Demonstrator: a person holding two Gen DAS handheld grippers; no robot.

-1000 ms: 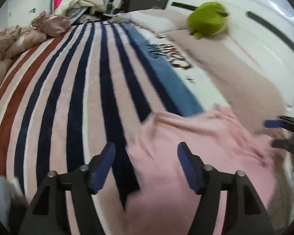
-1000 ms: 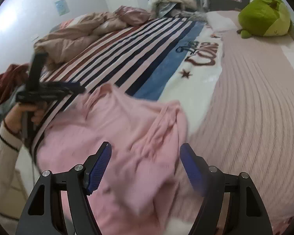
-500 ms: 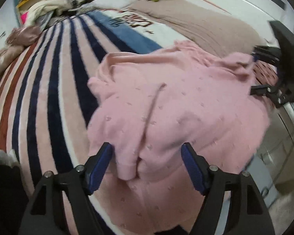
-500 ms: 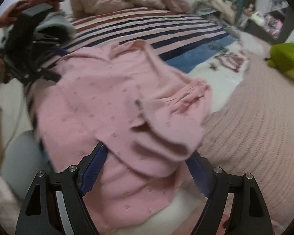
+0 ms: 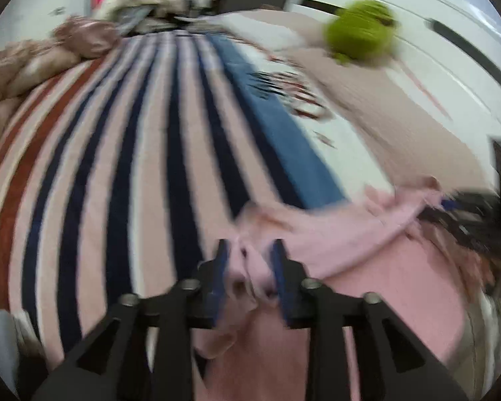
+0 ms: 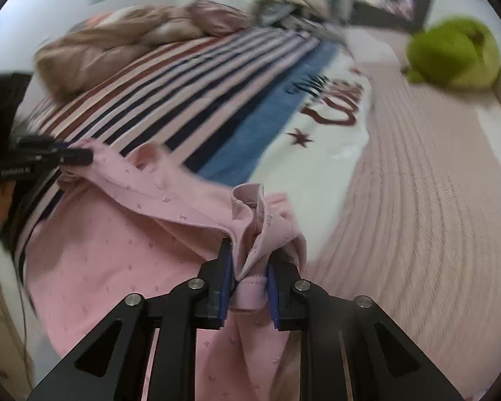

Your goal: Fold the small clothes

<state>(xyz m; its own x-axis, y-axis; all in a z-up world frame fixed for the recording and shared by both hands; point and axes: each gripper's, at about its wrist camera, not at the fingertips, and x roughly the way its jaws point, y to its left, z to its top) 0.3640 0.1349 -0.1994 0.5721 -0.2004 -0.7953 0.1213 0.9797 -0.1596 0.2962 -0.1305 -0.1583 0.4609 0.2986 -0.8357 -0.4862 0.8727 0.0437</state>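
A small pink garment point(image 5: 377, 267) with tiny dots lies at the near edge of the bed and hangs over it; it also shows in the right wrist view point(image 6: 123, 254). My left gripper point(image 5: 248, 254) is shut on a bunched left edge of the pink garment. My right gripper point(image 6: 248, 260) is shut on its bunched right edge with a ribbed cuff. The cloth stretches taut between the two grippers. Each gripper shows in the other's view: the right one point(image 5: 464, 214) and the left one point(image 6: 50, 157).
A striped blanket point(image 5: 133, 167) covers the bed, with a blue and white printed part point(image 6: 317, 110) and a beige knitted cover point(image 6: 434, 183) to the right. A green plush toy point(image 6: 457, 56) sits at the far right. Crumpled bedding point(image 6: 123, 43) lies at the far left.
Both grippers were open over the garment and have closed on its two edges. The garment is now lifted and pulled taut between them, and both views have swung up toward the bed.
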